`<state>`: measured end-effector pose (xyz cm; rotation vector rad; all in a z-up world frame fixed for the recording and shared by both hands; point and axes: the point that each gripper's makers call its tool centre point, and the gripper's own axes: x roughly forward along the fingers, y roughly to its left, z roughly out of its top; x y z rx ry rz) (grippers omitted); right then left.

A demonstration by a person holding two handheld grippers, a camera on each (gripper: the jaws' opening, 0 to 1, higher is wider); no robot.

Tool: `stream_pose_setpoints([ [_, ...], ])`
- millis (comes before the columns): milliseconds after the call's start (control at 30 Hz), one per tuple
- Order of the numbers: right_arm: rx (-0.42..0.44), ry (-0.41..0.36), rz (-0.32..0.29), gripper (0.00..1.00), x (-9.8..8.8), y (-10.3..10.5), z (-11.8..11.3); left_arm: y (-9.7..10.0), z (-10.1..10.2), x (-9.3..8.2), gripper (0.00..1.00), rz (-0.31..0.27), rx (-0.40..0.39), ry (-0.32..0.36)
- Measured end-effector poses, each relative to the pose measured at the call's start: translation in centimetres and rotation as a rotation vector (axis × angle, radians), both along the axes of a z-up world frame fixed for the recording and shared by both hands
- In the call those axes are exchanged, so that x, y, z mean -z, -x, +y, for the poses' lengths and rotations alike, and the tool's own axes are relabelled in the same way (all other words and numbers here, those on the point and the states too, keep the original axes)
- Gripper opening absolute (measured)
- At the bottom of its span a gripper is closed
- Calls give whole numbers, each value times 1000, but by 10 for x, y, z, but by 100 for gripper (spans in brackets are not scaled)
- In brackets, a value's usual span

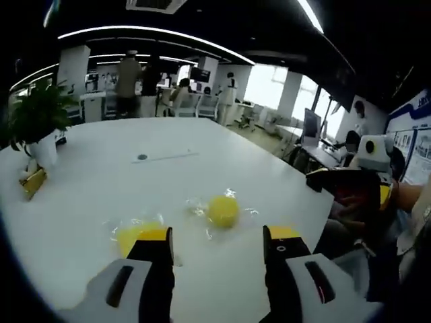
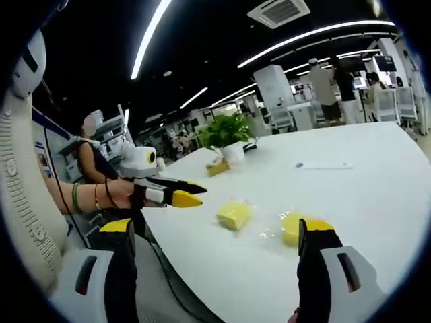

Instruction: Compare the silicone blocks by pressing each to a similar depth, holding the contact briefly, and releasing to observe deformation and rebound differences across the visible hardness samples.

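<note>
While the left gripper (image 1: 219,245) is held low over the white table (image 1: 101,182), its two black jaws are seen spread wide apart, with nothing between them. A round yellow silicone block (image 1: 223,210) in clear wrapping lies on the table just ahead of the gap, a little nearer the left jaw, untouched by either. A second yellow block (image 1: 135,235) in wrapping is partly hidden behind the left jaw's tip; whether it is touched cannot be told. The right gripper (image 1: 350,185) is seen at the right edge, off the table, held by a hand. A potted plant (image 1: 37,118) stands at the far left of the table, and a small golden object (image 1: 31,182) lies near it. People are seen standing in the background.

From the right gripper view, the right gripper (image 2: 219,232) is shown with its jaws likewise set wide apart and holding nothing. The squarish yellow block (image 2: 234,214) lies on the table between the jaws and beyond their tips, clear of both. The rounder block (image 2: 296,229) is seen just beside the right jaw's yellow tip and partly overlapped by it. The left gripper (image 2: 192,193) enters from the left above the table edge, its yellow-tipped jaws appearing nearly together from this angle.
</note>
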<state>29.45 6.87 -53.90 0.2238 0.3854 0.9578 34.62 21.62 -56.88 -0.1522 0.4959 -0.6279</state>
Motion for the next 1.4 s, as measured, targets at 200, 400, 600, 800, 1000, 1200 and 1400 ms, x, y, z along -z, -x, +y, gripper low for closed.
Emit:
stream_pose_setpoints([
  [200,19,-3,-3,94,0,10,8,26,24,-14,63,-75,0,36],
  [400,94,-35,-29,85,-7,8,7,41,47,-22,63,-106,-6,48],
  [600,112,-59,-62,72,-16,7,3,45,68,-32,63,-116,-53,118],
  [800,131,-112,-79,72,-27,7,2,45,74,-40,65,-148,-75,176],
  [1000,119,-111,-72,82,-25,13,5,42,74,-44,72,-165,-76,203],
  [1200,146,-115,-64,79,-21,16,-3,44,77,-41,72,-161,-84,191],
  [1400,191,-125,-107,75,-26,14,-12,53,74,-48,71,-167,-81,211],
])
